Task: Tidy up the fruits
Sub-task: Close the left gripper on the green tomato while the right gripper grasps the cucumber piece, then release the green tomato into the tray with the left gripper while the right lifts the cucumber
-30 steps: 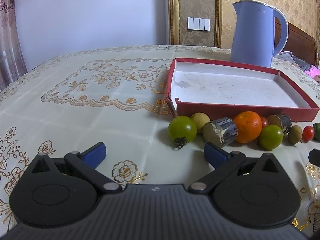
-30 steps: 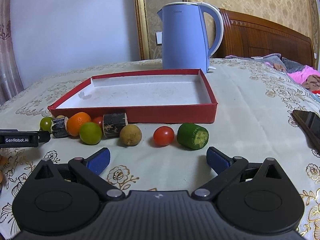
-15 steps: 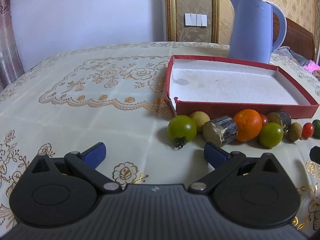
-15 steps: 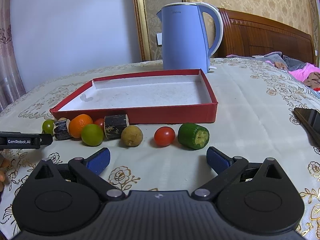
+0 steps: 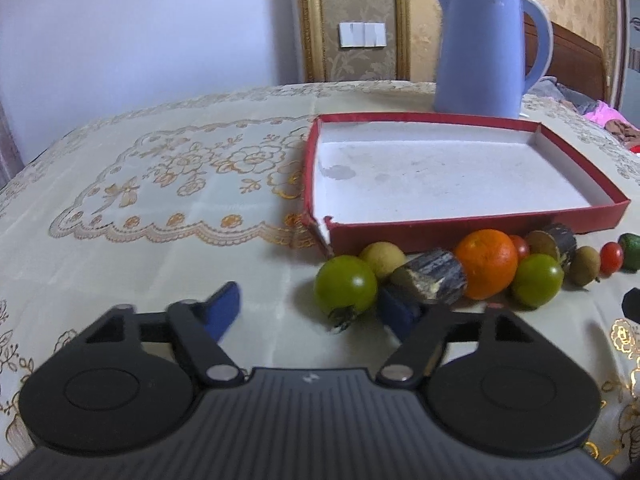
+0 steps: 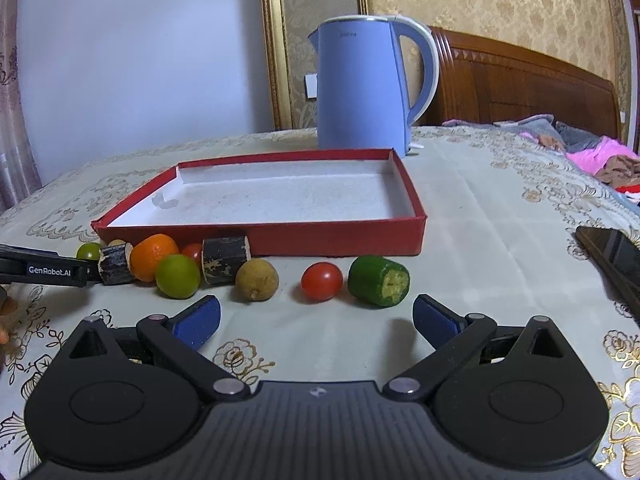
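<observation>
Fruits lie in a row on the tablecloth just in front of the red tray. Left gripper gapes around the green tomato, holding nothing; right gripper gapes empty before the red tomato.

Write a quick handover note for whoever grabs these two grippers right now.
Left gripper: open, empty, low by the green tomato with the stem.
Right gripper: open, empty, facing the red cherry tomato and green cucumber chunk.
The shallow red cardboard box has nothing in it; all produce, including the orange mandarin, lines its near wall.
Done: nothing. Left: everything.
</observation>
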Demonstrator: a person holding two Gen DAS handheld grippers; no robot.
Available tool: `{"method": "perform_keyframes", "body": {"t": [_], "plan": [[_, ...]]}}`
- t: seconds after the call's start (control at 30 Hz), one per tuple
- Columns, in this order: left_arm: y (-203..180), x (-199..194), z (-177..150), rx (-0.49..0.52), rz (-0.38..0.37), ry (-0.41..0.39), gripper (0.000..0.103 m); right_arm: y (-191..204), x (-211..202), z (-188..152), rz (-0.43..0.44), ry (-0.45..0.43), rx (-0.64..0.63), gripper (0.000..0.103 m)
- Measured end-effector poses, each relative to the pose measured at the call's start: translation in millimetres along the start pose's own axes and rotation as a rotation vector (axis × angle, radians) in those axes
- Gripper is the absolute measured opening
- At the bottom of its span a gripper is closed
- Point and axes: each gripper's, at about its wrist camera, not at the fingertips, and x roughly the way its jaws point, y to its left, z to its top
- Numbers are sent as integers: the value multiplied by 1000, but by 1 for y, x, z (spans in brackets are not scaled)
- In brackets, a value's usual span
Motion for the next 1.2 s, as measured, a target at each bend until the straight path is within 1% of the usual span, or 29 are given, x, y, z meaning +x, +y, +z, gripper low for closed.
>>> {"method": "perform_keyframes", "body": {"t": [0.03,0.07,0.13,0.17,0.3,0.43,0.5,0.57,0.67,0.8,0.87,0.9,0.93,0.97,1.07,1.2], "plan": [[0,0,0,3,-12,-1,53,0,-1,0,4,-2,1,103],[0,0,0,-4,-31,-3,49,-1,-1,1,7,-2,2,103],[-1,0,-1,-8,-60,-8,29,-3,-2,2,13,-4,9,103],[-1,-1,-1,-10,-67,-8,29,-5,-3,2,18,-4,13,103],[-3,-2,-3,1,-56,-19,29,-11,-8,7,30,-3,-1,103],[-2,-4,-5,-2,-52,-29,29,-19,-12,12,-20,-21,-83,102],[-1,-6,-6,-13,-54,-35,29,-24,-8,15,-42,-7,-107,93],[1,-7,-7,-28,-63,-39,29,-29,-2,18,-50,19,-116,75],[2,-7,-7,-27,-61,-39,29,-35,11,20,-41,66,-141,64],[-1,-7,-8,-12,-51,-47,29,-37,25,20,-10,97,-175,57],[0,-7,-8,-13,-51,-48,29,-38,29,22,22,108,-183,48],[0,-7,-8,-15,-50,-49,29,-38,31,23,39,115,-184,45],[0,-7,-8,-18,-50,-49,29,-38,33,24,57,121,-183,37],[1,-7,-8,-20,-51,-49,29,-38,35,25,76,129,-180,32],[4,-10,-6,-29,-46,-59,29,-36,32,25,73,125,-185,31],[5,-20,-3,-14,-42,-78,29,-37,22,23,57,103,-166,31]]}}
